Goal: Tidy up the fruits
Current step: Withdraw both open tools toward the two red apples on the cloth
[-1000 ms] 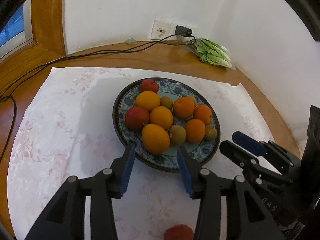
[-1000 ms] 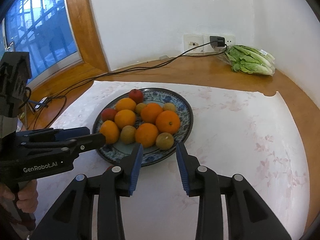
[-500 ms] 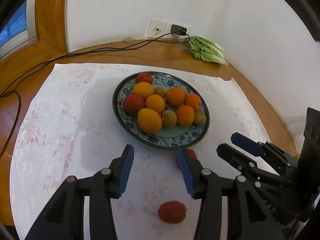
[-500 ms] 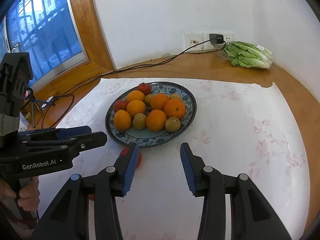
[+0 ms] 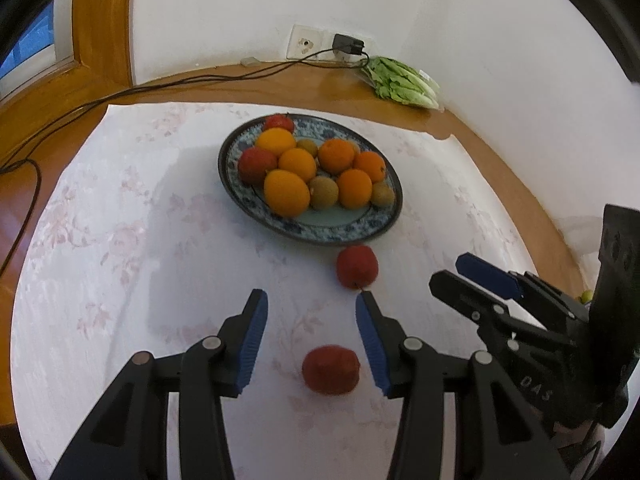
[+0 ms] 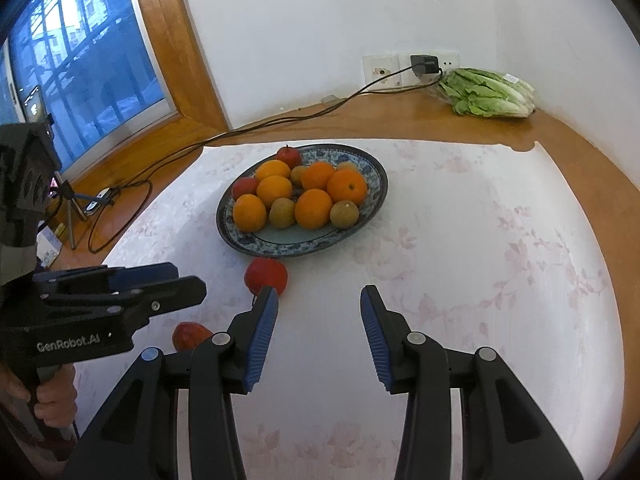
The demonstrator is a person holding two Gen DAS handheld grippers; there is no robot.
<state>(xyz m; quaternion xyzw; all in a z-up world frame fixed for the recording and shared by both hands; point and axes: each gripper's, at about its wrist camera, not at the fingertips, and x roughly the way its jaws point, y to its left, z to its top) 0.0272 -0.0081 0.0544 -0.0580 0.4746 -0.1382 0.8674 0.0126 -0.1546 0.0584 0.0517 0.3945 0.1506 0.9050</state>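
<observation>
A blue patterned plate [image 5: 312, 236] [image 6: 280, 250] on the pale floral cloth holds several oranges [image 5: 286, 193], brown kiwis and red fruits. Two red fruits lie loose on the cloth in front of it. One red fruit [image 5: 357, 267] [image 6: 266, 274] sits just off the rim, by my right gripper's left fingertip. The other red fruit [image 5: 331, 370] [image 6: 188, 334] lies on the cloth below and between my left gripper's fingers, untouched. My left gripper [image 5: 310, 296] [image 6: 188, 278] is open and empty. My right gripper [image 6: 319, 291] [image 5: 450, 270] is also open with nothing between its pads.
A bag of lettuce [image 5: 402, 84] [image 6: 490, 94] lies at the back right by the wall socket. A black cable [image 5: 180, 80] runs along the wooden table to the left. A window and a small tripod [image 6: 72, 200] are at left. A hand [image 6: 52, 400] grips the left handle.
Both grippers have drawn back from the plate, so it looks smaller and farther. The two loose red fruits have come into view. The right jaws stand a little wider.
</observation>
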